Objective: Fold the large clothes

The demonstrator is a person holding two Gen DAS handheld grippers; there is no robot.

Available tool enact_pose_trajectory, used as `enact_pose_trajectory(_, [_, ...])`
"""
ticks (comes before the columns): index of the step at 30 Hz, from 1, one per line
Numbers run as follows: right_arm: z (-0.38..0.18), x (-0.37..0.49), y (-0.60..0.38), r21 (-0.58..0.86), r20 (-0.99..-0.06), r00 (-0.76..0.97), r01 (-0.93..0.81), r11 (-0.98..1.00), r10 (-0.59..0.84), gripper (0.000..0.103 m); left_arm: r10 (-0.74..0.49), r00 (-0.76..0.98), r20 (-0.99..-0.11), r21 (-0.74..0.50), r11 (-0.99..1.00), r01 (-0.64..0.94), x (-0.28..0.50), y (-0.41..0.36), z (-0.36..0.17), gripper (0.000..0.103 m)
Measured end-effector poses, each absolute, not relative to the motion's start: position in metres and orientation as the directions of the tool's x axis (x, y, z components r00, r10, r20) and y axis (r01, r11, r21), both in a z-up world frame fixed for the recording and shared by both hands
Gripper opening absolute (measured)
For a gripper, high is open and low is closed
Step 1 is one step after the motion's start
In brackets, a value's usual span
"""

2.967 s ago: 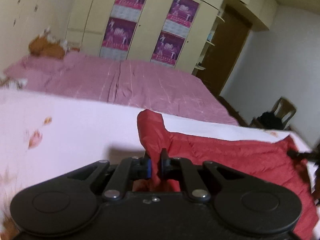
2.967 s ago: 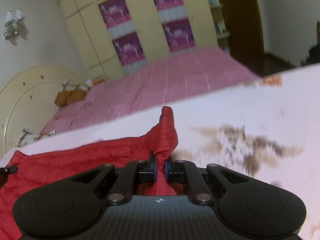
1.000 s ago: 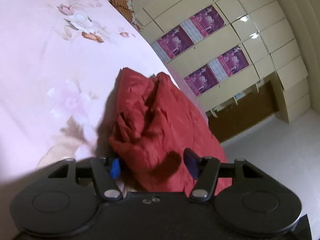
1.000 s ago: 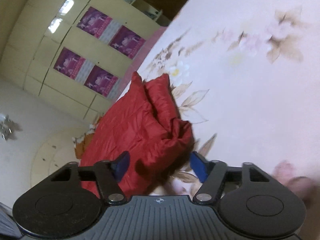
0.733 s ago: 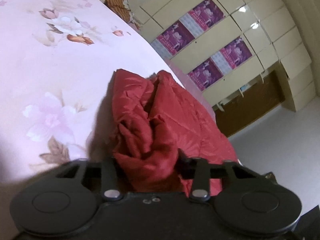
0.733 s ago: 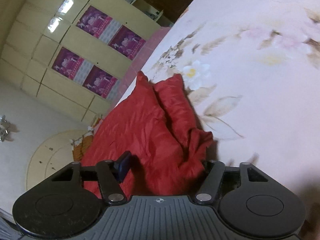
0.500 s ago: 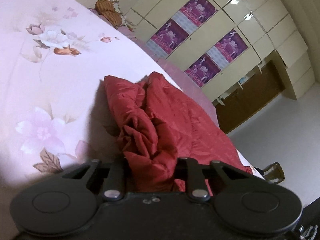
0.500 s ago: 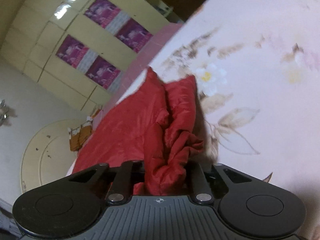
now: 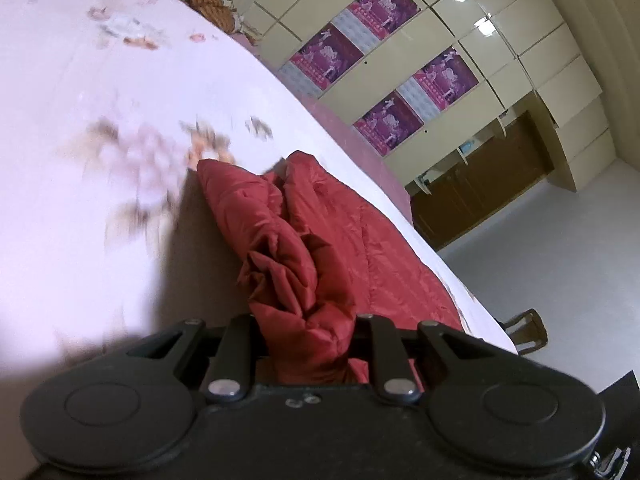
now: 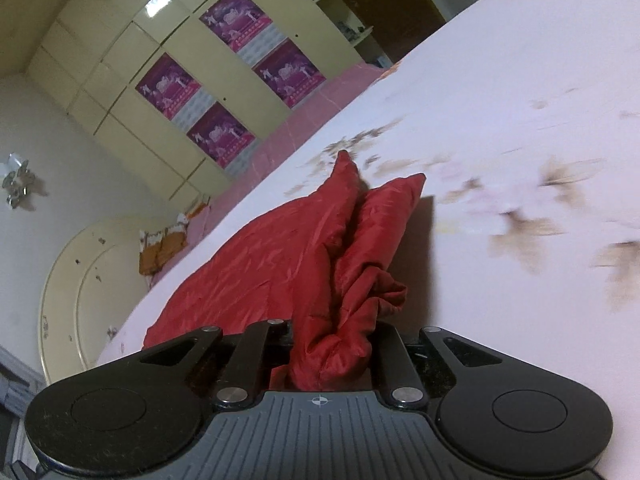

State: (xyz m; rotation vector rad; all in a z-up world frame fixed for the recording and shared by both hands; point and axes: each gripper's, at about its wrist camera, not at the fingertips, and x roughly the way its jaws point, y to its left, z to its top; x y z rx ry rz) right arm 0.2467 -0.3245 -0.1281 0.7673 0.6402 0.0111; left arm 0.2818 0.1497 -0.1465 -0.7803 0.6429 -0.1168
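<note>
Two grippers, left gripper (image 9: 306,340) and right gripper (image 10: 332,352), each clench a bunched end of one red garment (image 9: 360,248) on the bed (image 9: 80,160); fingertips hidden by cloth

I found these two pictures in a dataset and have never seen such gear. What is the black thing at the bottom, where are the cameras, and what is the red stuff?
No robot here: a person holds a two-finger gripper in each hand, each with a fisheye camera looking forward along its fingers. The black shape at the bottom of each picture is the gripper's own body.

One picture comes from the left gripper, the other from the right gripper. Each is shut on a bunched part of a red padded garment, which lies on a pale floral bedsheet. A cream wardrobe with purple posters stands behind.
</note>
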Motion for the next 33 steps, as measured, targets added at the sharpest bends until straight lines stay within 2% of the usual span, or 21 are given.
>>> enact_pose_trajectory(12, [-0.125,0.156,-0.37,0.675,-0.535,0.792,0.191,0.713,0.295,0.012,-0.281,0.799,-0.532,-0.665,0.723,-0.189,0.19,0.116,-0.143,0.018])
enact_pose_trajectory(17, [-0.126,0.137,-0.377,0.694,-0.535,0.782,0.191,0.694,0.319,0.012,-0.262,0.787,-0.559,-0.635,0.746,-0.203,0.172,0.111,-0.145,0.018])
enact_pose_trajectory(20, [-0.138,0.134,-0.379,0.686,-0.563,0.761,0.213,0.695,0.323,0.012,-0.246,0.77,-0.589,-0.6,0.772,-0.212,0.171,0.107,-0.156,0.022])
enact_pose_trajectory(24, [-0.168,0.133,-0.383,0.712,-0.578,0.745,0.262,0.652,0.332,0.012,-0.25,0.785,-0.567,-0.629,0.747,-0.216,0.168,0.109,-0.171,0.025])
enact_pose_trajectory(29, [-0.163,0.132,-0.388,0.713,-0.584,0.743,0.277,0.644,0.328,0.013,-0.269,0.801,-0.535,-0.682,0.697,-0.221,0.16,0.116,-0.178,0.028])
enact_pose_trajectory(30, [-0.16,0.132,-0.388,0.712,-0.586,0.741,0.277,0.645,0.329,0.015,-0.279,0.802,-0.528,-0.697,0.681,-0.222,0.16,0.118,-0.179,0.029])
enact_pose_trajectory(32, [-0.152,0.131,-0.393,0.695,-0.598,0.742,0.292,0.657,0.302,0.036,-0.305,0.806,-0.508,-0.734,0.642,-0.22,0.16,0.123,-0.182,0.032])
enact_pose_trajectory(33, [-0.147,0.125,-0.398,0.676,-0.606,0.751,0.313,0.667,0.262,0.039,-0.314,0.808,-0.499,-0.749,0.624,-0.22,0.16,0.126,-0.183,0.034])
